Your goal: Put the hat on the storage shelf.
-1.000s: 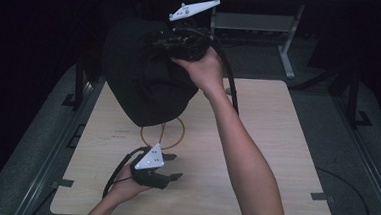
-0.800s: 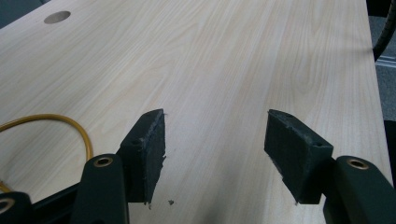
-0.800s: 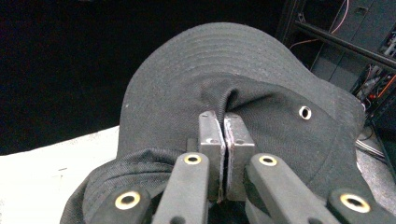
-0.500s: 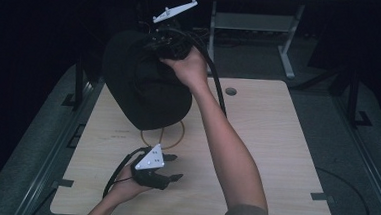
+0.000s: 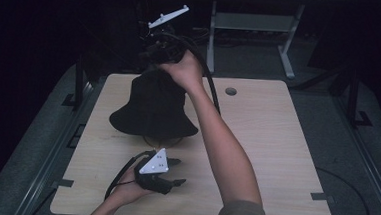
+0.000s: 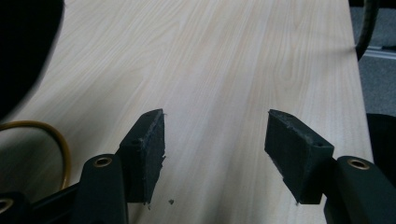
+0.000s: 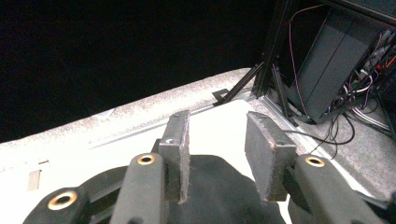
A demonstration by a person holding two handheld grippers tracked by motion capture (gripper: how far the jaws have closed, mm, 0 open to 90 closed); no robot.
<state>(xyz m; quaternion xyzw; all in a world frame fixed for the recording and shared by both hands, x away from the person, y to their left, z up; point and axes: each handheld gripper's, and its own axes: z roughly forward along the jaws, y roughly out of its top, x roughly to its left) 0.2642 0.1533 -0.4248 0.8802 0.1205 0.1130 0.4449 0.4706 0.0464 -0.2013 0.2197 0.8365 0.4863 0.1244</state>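
A black bucket hat [image 5: 153, 108] lies brim-down on the wooden table [image 5: 276, 143], left of centre. The yellow ring [image 6: 60, 140] peeks out from under its near brim. My right gripper [image 5: 150, 60] hovers just over the hat's crown at the far side. Its jaws have just been opening. In the right gripper view they [image 7: 217, 126] stand apart above the hat [image 7: 210, 196] with nothing pinched between them. My left gripper [image 5: 177, 172] rests near the table's front edge. It is open [image 6: 215, 123] over bare wood, and the hat's edge [image 6: 23, 46] lies to its left.
A round cable hole [image 5: 231, 91] sits in the table's far side. A white desk frame [image 5: 253, 23] stands behind the table. A dark cabinet with loose wires [image 7: 336, 60] is beyond the table's corner. Grey carpet surrounds the table.
The hat, held up and tilted by my right gripper before, now lies flat on the table. The right gripper has sunk, moved left and let go. My left gripper stayed put.
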